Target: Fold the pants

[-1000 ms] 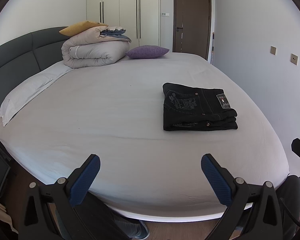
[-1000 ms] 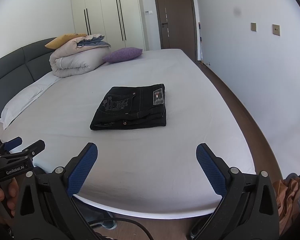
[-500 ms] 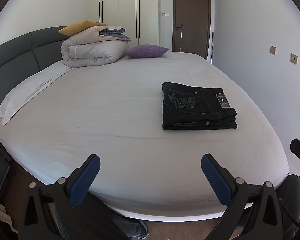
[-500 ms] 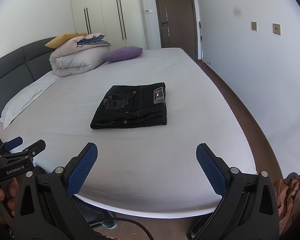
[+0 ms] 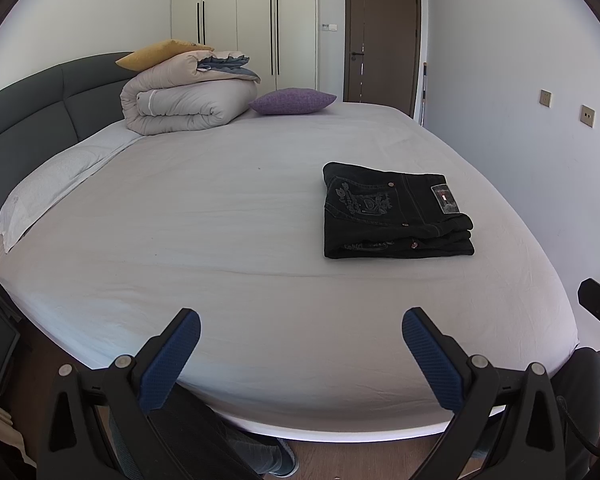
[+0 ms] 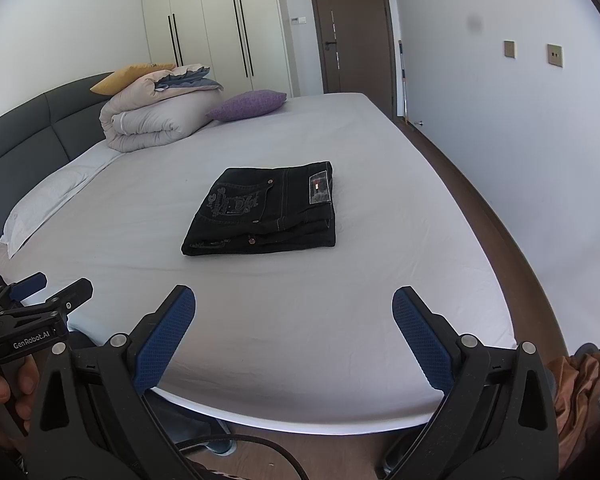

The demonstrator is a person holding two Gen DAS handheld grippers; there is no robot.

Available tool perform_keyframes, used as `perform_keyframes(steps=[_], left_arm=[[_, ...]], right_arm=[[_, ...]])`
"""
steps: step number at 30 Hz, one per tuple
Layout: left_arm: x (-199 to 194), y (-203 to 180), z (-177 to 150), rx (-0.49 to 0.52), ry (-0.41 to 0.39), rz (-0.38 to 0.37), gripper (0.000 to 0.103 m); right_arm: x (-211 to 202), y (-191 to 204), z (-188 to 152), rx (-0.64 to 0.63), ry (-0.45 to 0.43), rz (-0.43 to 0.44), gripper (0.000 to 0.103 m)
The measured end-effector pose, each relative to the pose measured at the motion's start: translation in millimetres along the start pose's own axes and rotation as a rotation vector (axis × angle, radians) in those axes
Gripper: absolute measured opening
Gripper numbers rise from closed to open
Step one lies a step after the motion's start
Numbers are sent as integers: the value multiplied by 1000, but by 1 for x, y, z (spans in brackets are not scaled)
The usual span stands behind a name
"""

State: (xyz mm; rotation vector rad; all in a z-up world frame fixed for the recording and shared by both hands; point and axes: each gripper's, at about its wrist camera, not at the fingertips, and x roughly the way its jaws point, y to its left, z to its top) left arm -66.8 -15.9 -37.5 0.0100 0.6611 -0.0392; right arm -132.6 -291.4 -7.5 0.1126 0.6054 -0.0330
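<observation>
Black jeans [image 5: 392, 212] [image 6: 264, 210] lie folded into a neat rectangular stack on the white bed sheet [image 5: 220, 240], toward the bed's right side. An embroidered back pocket and a label patch face up. My left gripper [image 5: 300, 354] is open and empty, held back over the near edge of the bed, well short of the jeans. My right gripper [image 6: 294, 338] is also open with nothing between its blue pads, likewise at the bed's near edge. In the right wrist view the left gripper [image 6: 46, 296] shows at the far left, held in a hand.
A rolled duvet [image 5: 184, 96] with a yellow cushion sits by the grey headboard [image 5: 24, 116], a purple pillow [image 5: 292, 101] beside it. A white pillow [image 5: 48, 188] lies at the left. A wall stands close on the right, wood floor [image 6: 496, 216] along it; a brown bag [image 6: 580, 392] lies low right.
Both views have drifted very slightly; the jeans and both open grippers stay as they were.
</observation>
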Motion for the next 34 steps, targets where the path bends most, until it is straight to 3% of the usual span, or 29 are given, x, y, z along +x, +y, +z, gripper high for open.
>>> perform_keyframes(steps=[34], left_arm=[[1,-1,-7,14,-6,2,103]], right_arm=[[5,-7,-1,-2,8,9,101]])
